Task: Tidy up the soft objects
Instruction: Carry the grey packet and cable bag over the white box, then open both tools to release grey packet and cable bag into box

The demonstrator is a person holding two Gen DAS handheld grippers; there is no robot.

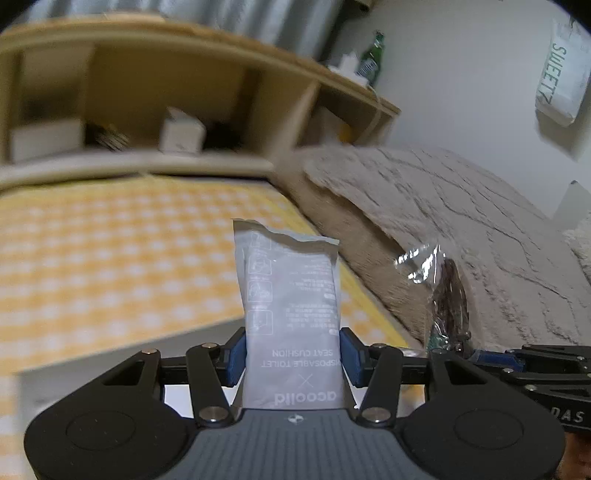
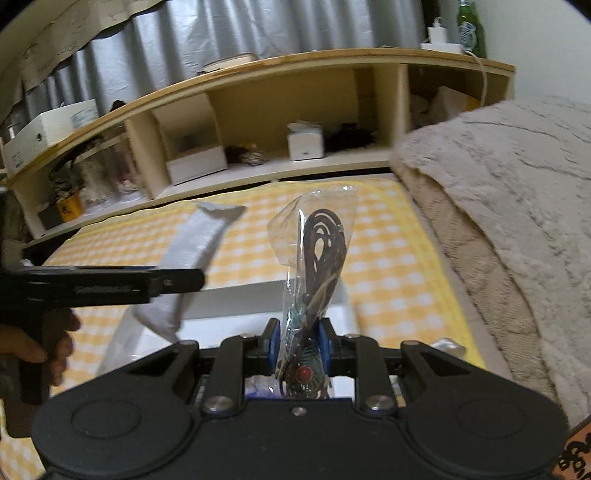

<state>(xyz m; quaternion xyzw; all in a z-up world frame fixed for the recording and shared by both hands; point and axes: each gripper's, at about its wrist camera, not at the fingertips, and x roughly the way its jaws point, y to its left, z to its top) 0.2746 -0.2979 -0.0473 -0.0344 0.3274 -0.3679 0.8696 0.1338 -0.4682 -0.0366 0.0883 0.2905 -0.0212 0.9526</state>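
With the grey seat-cushion packet clamped in the left gripper at lower centre and the clear-bagged corded ornament pinched by the right gripper, the slick film could be lost mid-carry.

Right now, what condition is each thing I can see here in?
Left gripper: shut on pouch.
Grey sealed toilet-seat-cushion pouch: held upright.
Right gripper: shut on bag.
Clear plastic bag of dark cord: held upright.
Green glass bottle: standing on wooden shelf.
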